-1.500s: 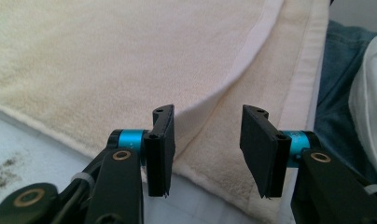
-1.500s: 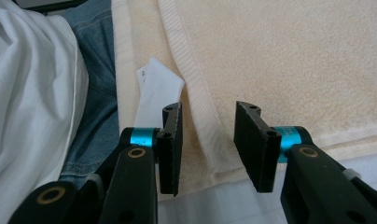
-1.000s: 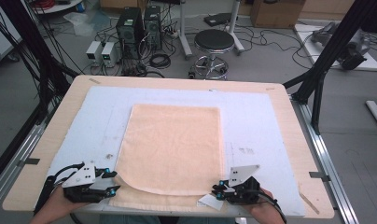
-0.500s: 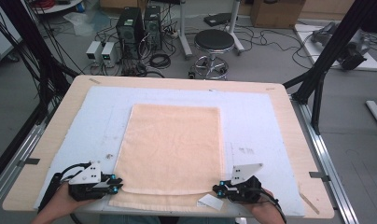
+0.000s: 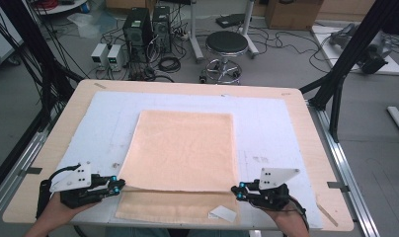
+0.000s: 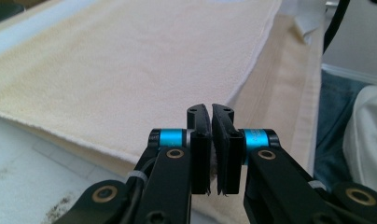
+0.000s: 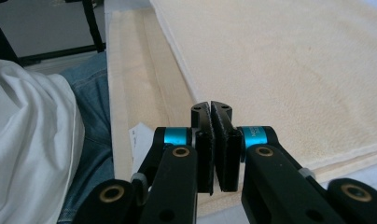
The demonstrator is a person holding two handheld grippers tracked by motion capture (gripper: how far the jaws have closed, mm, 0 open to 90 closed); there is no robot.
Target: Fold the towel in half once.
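A peach towel (image 5: pixel 182 148) lies flat on a white mat (image 5: pixel 281 128), its top layer folded over a lower layer (image 5: pixel 178 207) that sticks out at the near edge. My left gripper (image 5: pixel 119 185) (image 6: pixel 210 108) is at the top layer's near left corner. Its jaws have just been closing and are now shut on the towel's edge. My right gripper (image 5: pixel 235 190) (image 7: pixel 210 106) is shut on the near right corner in the same way. Both held corners sit slightly above the lower layer. A white tag (image 5: pixel 222 213) lies on the lower layer by the right gripper.
The mat covers most of a wooden table (image 5: pixel 311 163) with metal rails along its sides. Past the far edge stand a round stool (image 5: pixel 226 44), computer boxes (image 5: pixel 143 24) and cables on the floor. The person's jeans (image 7: pixel 91 93) and white shirt (image 7: pixel 32 140) are close to the near edge.
Both grippers have risen a little with the towel's near corners. The top layer's near edge, curved and lying flat before, is now straight and lifted. The left jaws have come together.
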